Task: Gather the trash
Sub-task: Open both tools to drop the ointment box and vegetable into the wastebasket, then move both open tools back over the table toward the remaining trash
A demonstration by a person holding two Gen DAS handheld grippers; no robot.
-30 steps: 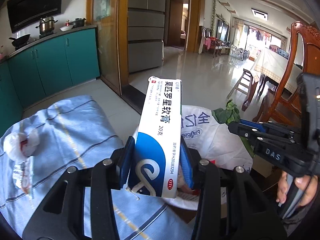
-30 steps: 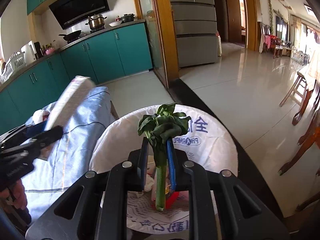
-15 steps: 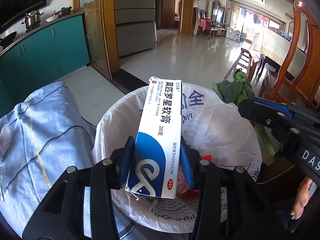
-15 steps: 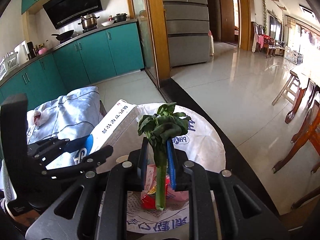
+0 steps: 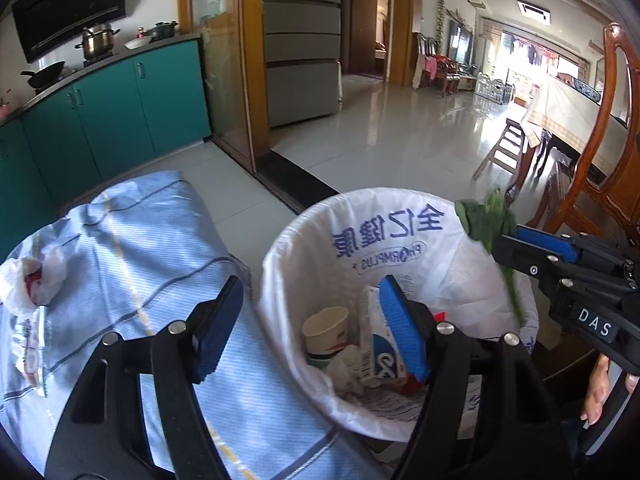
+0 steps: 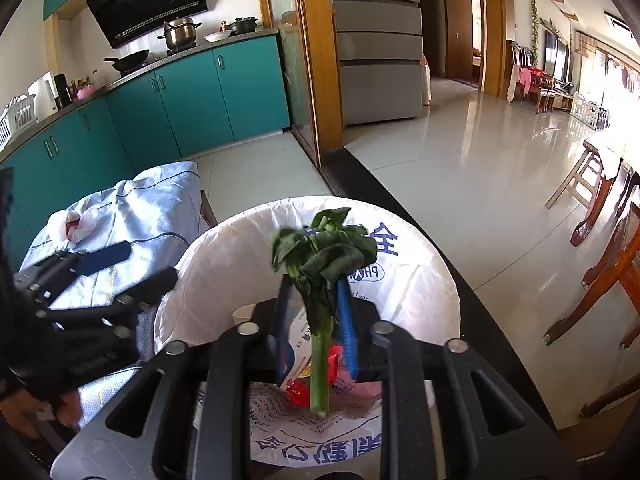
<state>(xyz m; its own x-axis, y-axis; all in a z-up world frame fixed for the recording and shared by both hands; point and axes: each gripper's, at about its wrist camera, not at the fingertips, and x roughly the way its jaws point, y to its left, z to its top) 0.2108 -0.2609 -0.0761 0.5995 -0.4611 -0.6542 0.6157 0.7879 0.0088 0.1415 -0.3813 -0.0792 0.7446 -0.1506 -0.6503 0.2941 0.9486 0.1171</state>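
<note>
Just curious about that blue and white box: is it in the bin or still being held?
In the bin. The box stands among the rubbish inside the white-lined bin, and the left gripper is open.

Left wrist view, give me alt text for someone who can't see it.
Open left tongs hover over a white-lined bin holding a blue-and-white box, a paper cup and crumpled paper. At right, the right tongs grip a leafy green stalk over the rim; at left, a blue striped cloth with a crumpled plastic bag.
</note>
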